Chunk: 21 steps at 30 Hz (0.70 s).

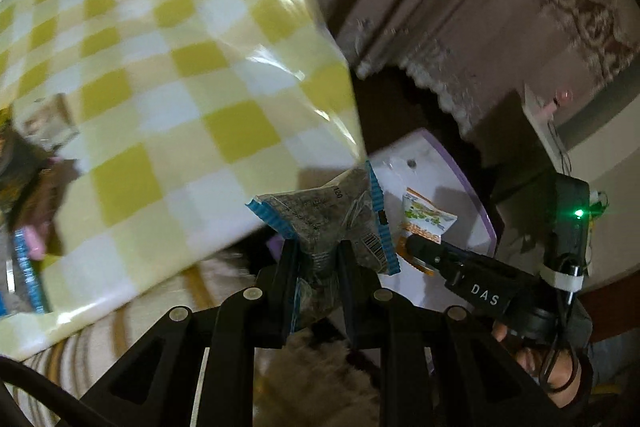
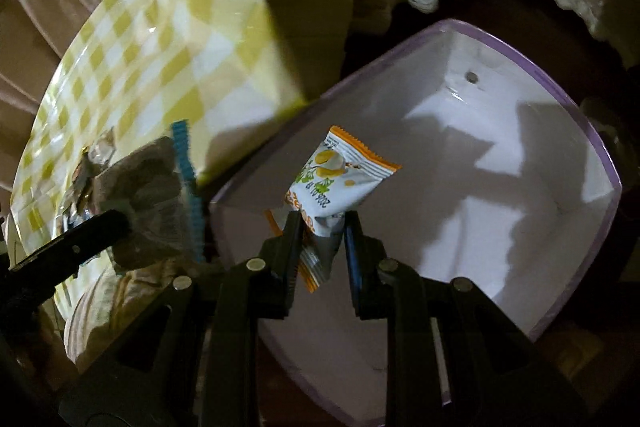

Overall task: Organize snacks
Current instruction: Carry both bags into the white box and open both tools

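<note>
Checked tablecloth beside white bin. Left gripper clamps blue packet; right gripper clamps orange packet. Centre each over the bin before letting go.

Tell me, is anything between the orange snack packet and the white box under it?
No. In the right wrist view the orange packet, pinched by the right hand-held gripper, hangs over the white box with only air and the bare box floor below.

- The black two-finger left gripper points steeply down, its jaws clamped tight on a grey, blue-edged snack packet.
- The black two-finger right gripper points steeply down, pinching a white, orange-edged snack packet.
</note>
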Each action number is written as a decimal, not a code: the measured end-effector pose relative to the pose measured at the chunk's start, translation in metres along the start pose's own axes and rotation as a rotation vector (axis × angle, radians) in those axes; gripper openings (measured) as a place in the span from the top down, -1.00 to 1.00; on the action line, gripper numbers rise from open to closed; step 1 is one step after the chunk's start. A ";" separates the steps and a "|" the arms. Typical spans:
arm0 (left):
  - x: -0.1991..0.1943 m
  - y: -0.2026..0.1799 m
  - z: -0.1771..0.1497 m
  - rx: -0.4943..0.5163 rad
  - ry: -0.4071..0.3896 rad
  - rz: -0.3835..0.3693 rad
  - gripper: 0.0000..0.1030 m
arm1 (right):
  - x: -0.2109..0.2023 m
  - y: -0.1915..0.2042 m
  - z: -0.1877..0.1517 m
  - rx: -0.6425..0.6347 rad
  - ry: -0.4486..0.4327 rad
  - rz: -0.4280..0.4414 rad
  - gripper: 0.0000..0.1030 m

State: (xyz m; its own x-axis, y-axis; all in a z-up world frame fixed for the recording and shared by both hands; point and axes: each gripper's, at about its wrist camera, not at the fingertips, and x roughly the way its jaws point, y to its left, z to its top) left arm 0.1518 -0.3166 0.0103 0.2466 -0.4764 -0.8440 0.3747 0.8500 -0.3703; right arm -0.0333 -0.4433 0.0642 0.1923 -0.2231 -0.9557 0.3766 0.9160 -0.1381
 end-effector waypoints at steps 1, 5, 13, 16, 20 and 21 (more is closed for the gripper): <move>0.005 -0.004 0.001 0.006 0.013 -0.001 0.60 | 0.003 -0.002 0.001 0.005 0.005 -0.003 0.52; 0.029 -0.017 0.006 0.026 0.061 0.017 0.59 | 0.011 -0.010 0.003 0.022 0.027 -0.007 0.47; 0.044 -0.019 0.010 0.005 0.091 0.030 0.45 | 0.015 -0.022 0.002 0.055 0.048 0.017 0.06; 0.042 -0.017 0.009 -0.013 0.081 0.029 0.23 | 0.011 -0.019 0.003 0.048 0.040 0.010 0.05; 0.033 -0.012 0.008 -0.031 0.046 0.025 0.15 | 0.007 -0.009 0.005 0.031 0.027 -0.002 -0.10; 0.030 -0.010 0.007 -0.038 0.034 0.028 0.07 | 0.006 -0.007 0.005 0.027 0.022 -0.004 -0.13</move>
State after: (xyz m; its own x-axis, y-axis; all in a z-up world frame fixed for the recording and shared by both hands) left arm 0.1619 -0.3415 -0.0086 0.2259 -0.4450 -0.8666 0.3335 0.8711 -0.3604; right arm -0.0305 -0.4529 0.0612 0.1704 -0.2192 -0.9607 0.4022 0.9055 -0.1353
